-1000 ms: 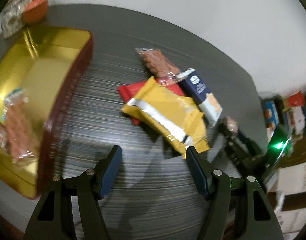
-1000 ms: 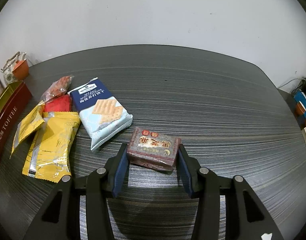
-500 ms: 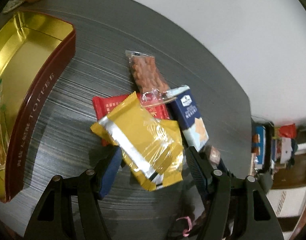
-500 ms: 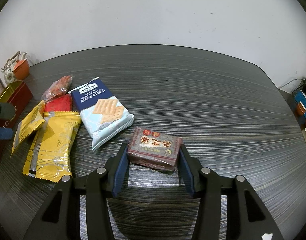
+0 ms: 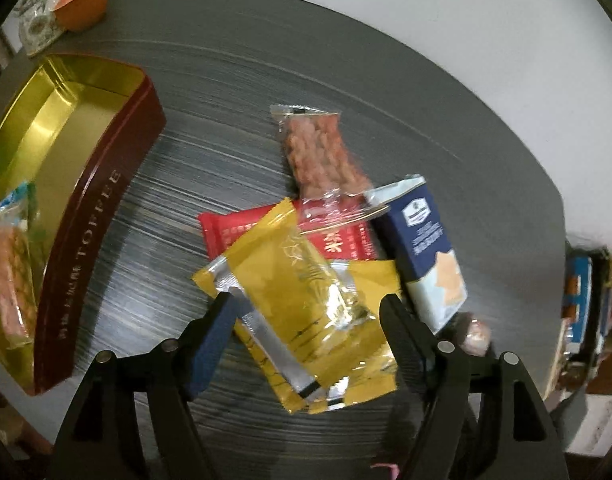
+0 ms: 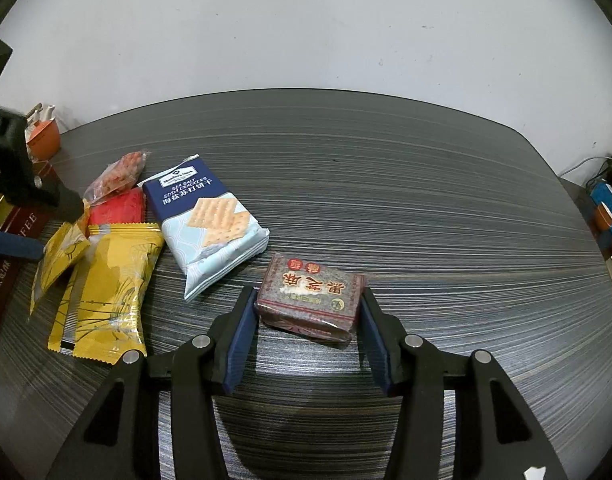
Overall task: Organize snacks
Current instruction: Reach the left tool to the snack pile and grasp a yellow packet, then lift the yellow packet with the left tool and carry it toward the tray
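A pile of snacks lies on the dark table. In the left wrist view a yellow packet (image 5: 306, 296) lies on a second yellow packet (image 5: 366, 360), with a red packet (image 5: 338, 236), a clear bag of nuts (image 5: 318, 156) and a blue cracker pack (image 5: 426, 240) behind. My left gripper (image 5: 306, 332) is open, its fingers either side of the top yellow packet, above it. My right gripper (image 6: 306, 332) is open around a brown wrapped block (image 6: 312, 296), pads just beside its ends. The left gripper's fingers (image 6: 13, 246) show at the right wrist view's left edge.
An open dark red toffee tin (image 5: 101, 216) with a gold inside stands left of the pile and holds a wrapped snack (image 5: 9, 276). An orange cup (image 5: 81, 4) sits at the far corner. The cracker pack (image 6: 209, 220) lies left of the brown block. Boxes (image 5: 586, 300) stand off the table's right.
My left gripper has swung from the tin toward the pile and come down over the top yellow packet. The right gripper has opened slightly around the brown block.
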Action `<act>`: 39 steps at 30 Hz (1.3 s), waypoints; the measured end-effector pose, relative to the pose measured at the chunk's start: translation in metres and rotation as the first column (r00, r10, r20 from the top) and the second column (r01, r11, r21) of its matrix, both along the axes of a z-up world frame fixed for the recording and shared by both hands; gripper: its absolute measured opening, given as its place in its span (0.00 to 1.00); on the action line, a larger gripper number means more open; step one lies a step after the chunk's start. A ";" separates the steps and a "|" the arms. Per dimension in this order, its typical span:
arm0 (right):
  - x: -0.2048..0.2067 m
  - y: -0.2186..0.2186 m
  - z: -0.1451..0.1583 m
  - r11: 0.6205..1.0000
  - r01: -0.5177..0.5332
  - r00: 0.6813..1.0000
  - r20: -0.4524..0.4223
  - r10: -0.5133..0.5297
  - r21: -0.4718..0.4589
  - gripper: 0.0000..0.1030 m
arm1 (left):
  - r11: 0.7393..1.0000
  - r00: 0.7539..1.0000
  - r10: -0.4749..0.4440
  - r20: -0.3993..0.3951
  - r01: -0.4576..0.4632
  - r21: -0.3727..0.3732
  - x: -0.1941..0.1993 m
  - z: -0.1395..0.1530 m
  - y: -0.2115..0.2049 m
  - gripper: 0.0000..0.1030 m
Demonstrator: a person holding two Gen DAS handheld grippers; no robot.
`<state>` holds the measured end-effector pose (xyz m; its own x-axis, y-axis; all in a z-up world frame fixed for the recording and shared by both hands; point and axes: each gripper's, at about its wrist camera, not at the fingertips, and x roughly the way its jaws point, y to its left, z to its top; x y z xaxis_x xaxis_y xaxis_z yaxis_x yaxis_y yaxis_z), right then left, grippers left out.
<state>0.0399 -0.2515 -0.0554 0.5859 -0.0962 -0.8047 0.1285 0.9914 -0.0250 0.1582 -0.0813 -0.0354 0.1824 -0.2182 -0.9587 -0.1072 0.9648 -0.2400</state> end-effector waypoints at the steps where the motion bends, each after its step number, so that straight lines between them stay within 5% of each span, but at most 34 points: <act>1: 0.000 0.000 0.000 1.000 0.000 1.000 0.000 0.000 0.000 0.47 | 1.000 1.000 -0.002 -0.002 0.002 0.008 -0.001 -0.001 0.000 0.72; 11: 0.001 0.000 0.001 1.000 0.000 1.000 -0.001 0.000 0.000 0.48 | 1.000 0.999 -0.017 -0.042 0.017 0.000 -0.016 -0.016 0.017 0.71; 21: 0.001 0.000 0.001 1.000 0.000 1.000 -0.001 0.000 0.000 0.48 | 0.996 0.996 -0.079 -0.032 0.078 -0.034 -0.028 -0.016 0.021 0.37; 32: 0.001 0.001 0.001 1.000 0.000 1.000 -0.001 0.000 0.001 0.48 | 0.991 0.995 -0.090 0.042 0.094 -0.098 -0.040 -0.002 0.038 0.17; 35: 0.001 0.001 0.000 1.000 0.000 1.000 -0.001 0.000 0.001 0.49 | 0.990 0.994 -0.097 0.058 0.102 -0.093 -0.041 0.007 0.038 0.01; 39: 0.000 0.001 0.001 1.000 0.000 1.000 -0.001 0.000 0.001 0.49 | 0.989 0.991 -0.113 0.078 0.120 -0.089 -0.040 0.012 0.040 0.00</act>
